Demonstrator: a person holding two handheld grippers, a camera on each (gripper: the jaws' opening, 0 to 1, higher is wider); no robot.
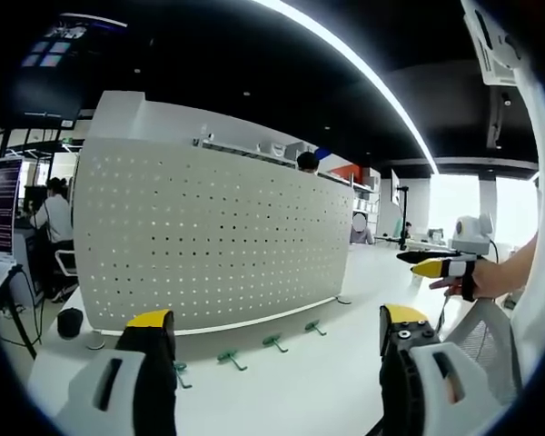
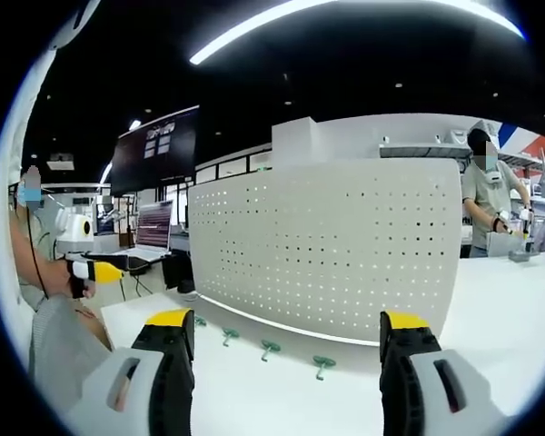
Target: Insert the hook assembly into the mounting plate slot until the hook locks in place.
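A white perforated mounting plate (image 1: pixel 209 241) (image 2: pixel 331 254) stands upright on the white table (image 1: pixel 327 381) (image 2: pixel 272 391). Several green hooks lie in a row on the table along its foot, among them one hook (image 1: pixel 232 360) in the left gripper view and one hook (image 2: pixel 270 348) in the right gripper view. My left gripper (image 1: pixel 277 320) hangs in front of the plate, jaws wide apart and empty. My right gripper (image 2: pixel 287 320) faces the plate too, open and empty. Each gripper, held in a hand, appears in the other's view: right gripper (image 1: pixel 433 266), left gripper (image 2: pixel 100 271).
A black round object (image 1: pixel 70 321) sits by the plate's left end. A laptop (image 2: pixel 153 232) and a large screen (image 2: pixel 159 145) stand beyond the table. A white camera device (image 1: pixel 474 234) is at the far right. People work at desks behind (image 1: pixel 53 218) (image 2: pixel 486 191).
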